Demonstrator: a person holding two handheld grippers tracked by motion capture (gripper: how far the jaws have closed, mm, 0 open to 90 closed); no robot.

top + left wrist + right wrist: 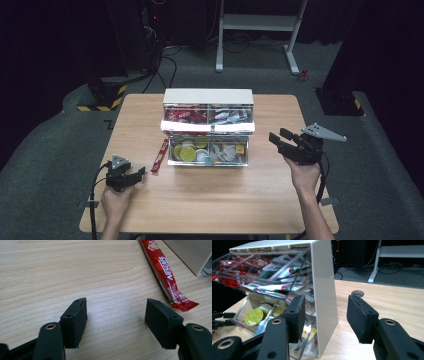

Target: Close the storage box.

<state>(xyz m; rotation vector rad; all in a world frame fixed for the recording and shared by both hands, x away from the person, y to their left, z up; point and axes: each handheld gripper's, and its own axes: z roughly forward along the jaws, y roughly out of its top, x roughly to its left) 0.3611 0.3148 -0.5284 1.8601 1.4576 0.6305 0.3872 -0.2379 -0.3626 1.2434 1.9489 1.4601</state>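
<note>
The wooden counter [210, 190] is carrying a white two-tier organiser box [208, 96] near its far middle. The upper tier is holding red and white sachets behind a clear tilted front; the lower clear drawer [208, 151] is sitting pulled forward and is holding round green-lidded capsules [188, 153] on its left side and small packets on its right.

A red Nescafe stick sachet [160, 155] is lying flat on the counter just beside the left end of the lower drawer, apart from the box.

The right tongs [280, 138] are hovering above the counter, to the right of the box, and are pointing toward it. In the right gripper view the jaws are standing partly open with nothing between them, and the white side wall of the box is showing close ahead.

The left tongs [140, 172] are resting low over the counter at the near left. In the left gripper view the jaws are standing wide and empty, and the sachet [167, 275] is lying just beyond the right-hand pad [160, 320], not touching it.
</note>
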